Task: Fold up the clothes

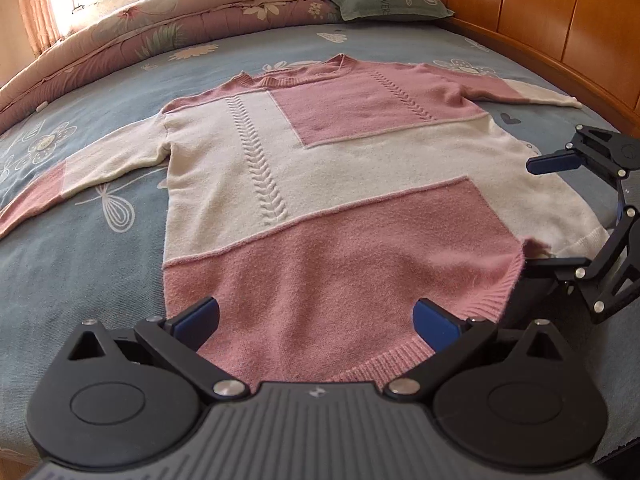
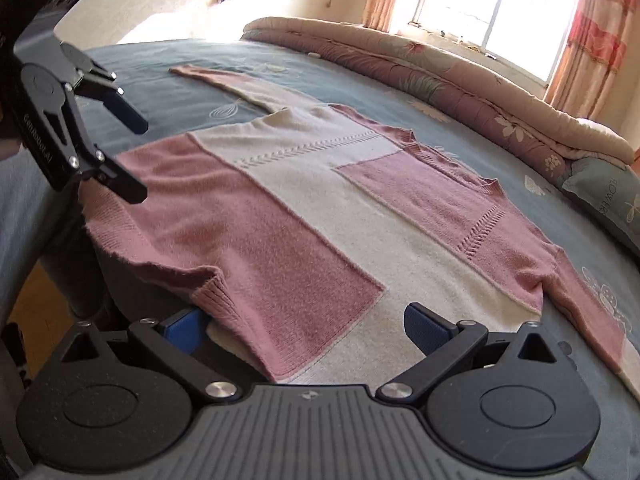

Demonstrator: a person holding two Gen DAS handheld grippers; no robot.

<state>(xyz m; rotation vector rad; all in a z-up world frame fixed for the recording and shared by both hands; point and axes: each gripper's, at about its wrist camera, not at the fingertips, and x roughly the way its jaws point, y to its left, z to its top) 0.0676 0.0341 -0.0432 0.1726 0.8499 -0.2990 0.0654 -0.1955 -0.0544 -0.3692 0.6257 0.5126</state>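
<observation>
Both tongs, left (image 1: 316, 320) and right (image 2: 306, 324), are gaping at the near hem of the sweater (image 1: 320, 168) lying lengthwise on the bed (image 1: 80, 260).

The sweater (image 1: 320, 184) left cuff runs past the frame edge; its hem hides under the fingers (image 1: 434, 322).

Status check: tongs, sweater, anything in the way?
Left tongs open at the hem. Right tongs open at the side edge. Sweater flat on the bed, unfolded. Nothing on it.
</observation>
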